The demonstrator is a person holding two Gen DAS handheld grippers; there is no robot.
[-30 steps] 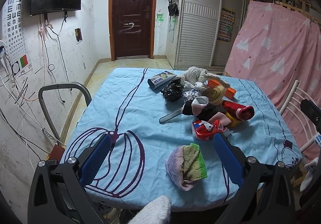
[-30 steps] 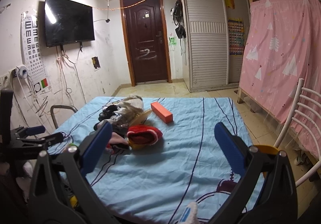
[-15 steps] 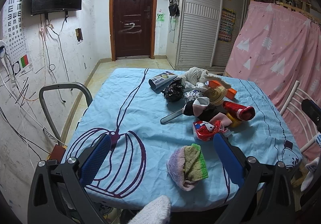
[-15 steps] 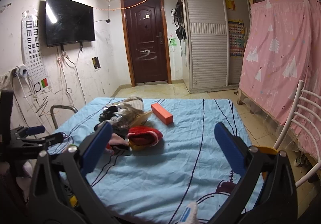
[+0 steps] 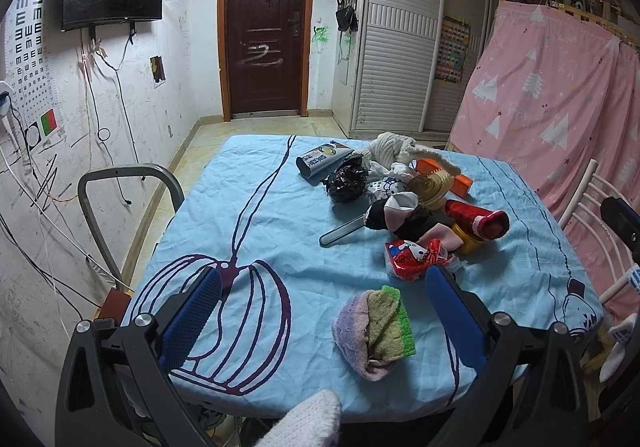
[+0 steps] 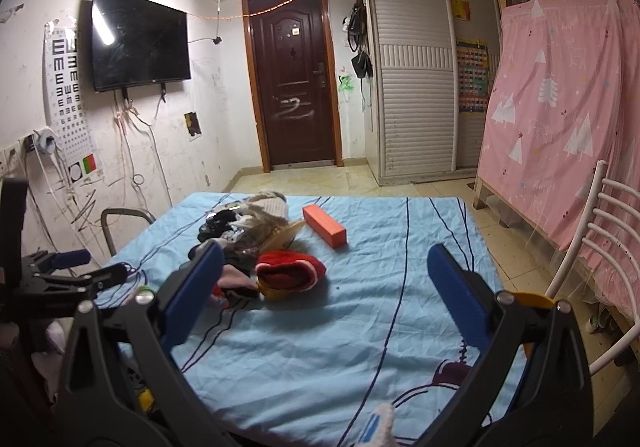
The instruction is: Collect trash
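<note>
Your left gripper (image 5: 320, 301) is spread wide, holding nothing, over the near edge of the blue tablecloth (image 5: 260, 215). Your right gripper (image 6: 326, 287) is wide apart too, empty. The trash pile (image 5: 404, 199) sits centre-right on the cloth: black crumpled wrapper (image 5: 346, 183), red snack packet (image 5: 416, 259), orange box (image 6: 324, 231). A folded cloth (image 5: 372, 331) lies between your left fingers.

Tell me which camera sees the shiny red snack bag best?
The left wrist view. There the red snack bag lies in the open on the blue tablecloth, just beyond the left tool. In the right wrist view the right tool's finger hides nearly all of it.
</note>
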